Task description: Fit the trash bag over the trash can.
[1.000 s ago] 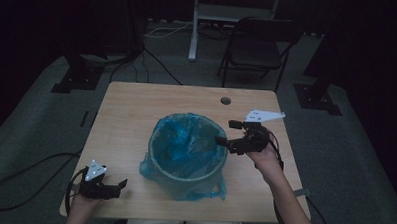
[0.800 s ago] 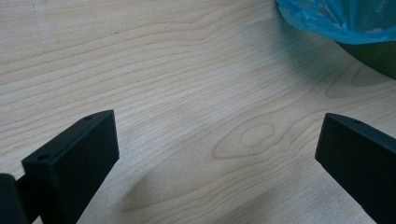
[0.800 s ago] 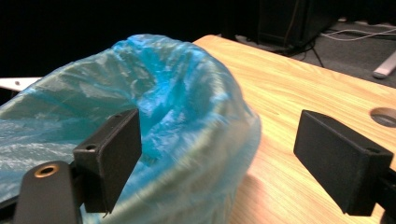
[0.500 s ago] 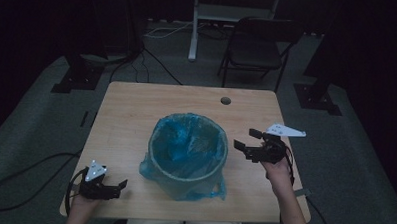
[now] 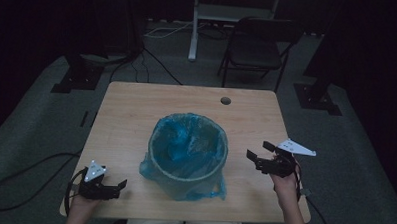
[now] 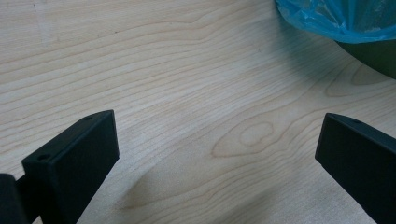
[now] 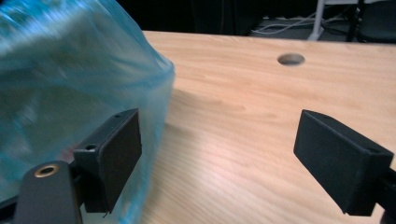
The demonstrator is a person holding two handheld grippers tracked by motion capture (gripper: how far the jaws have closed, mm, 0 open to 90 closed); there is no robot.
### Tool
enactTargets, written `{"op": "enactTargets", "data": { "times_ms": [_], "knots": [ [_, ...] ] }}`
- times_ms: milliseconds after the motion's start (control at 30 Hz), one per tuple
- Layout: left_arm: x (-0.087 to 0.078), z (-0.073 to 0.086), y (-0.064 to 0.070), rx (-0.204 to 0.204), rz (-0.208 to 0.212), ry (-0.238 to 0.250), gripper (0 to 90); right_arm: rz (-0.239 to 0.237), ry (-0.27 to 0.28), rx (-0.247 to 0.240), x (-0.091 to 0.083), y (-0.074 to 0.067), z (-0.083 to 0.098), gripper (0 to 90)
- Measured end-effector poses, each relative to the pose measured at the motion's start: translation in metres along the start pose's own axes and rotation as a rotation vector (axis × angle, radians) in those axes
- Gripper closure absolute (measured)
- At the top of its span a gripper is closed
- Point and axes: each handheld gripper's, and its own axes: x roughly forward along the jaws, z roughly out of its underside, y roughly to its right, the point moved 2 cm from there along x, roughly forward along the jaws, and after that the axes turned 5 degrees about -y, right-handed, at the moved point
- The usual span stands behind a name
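Bin bag [image 5: 185, 156]: both tongs (left [image 5: 118, 184], right [image 5: 257, 153]) wide open, empty.

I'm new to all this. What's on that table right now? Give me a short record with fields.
Surface: wooden table with a round hole
Main item: bin lined with a blue plastic bag, mid-table
Left gripper: open, low at the near left corner, apart from the bin
Right gripper: open, right of the bin, holding nothing
Background: folding chair on a dark floor
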Motion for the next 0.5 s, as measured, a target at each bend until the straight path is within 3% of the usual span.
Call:
{"op": "enactTargets", "data": {
  "times_ms": [233, 500],
  "knots": [
    [0.001, 0.001, 0.000, 0.007, -0.006, -0.008, 0.1, 0.066, -0.041, 0.062, 0.000, 0.020, 0.037, 14.7],
    [0.000, 0.002, 0.000, 0.006, -0.021, -0.002, 0.1, 0.134, -0.097, 0.099, -0.003, 0.040, 0.075, 14.7]
  ]
}}
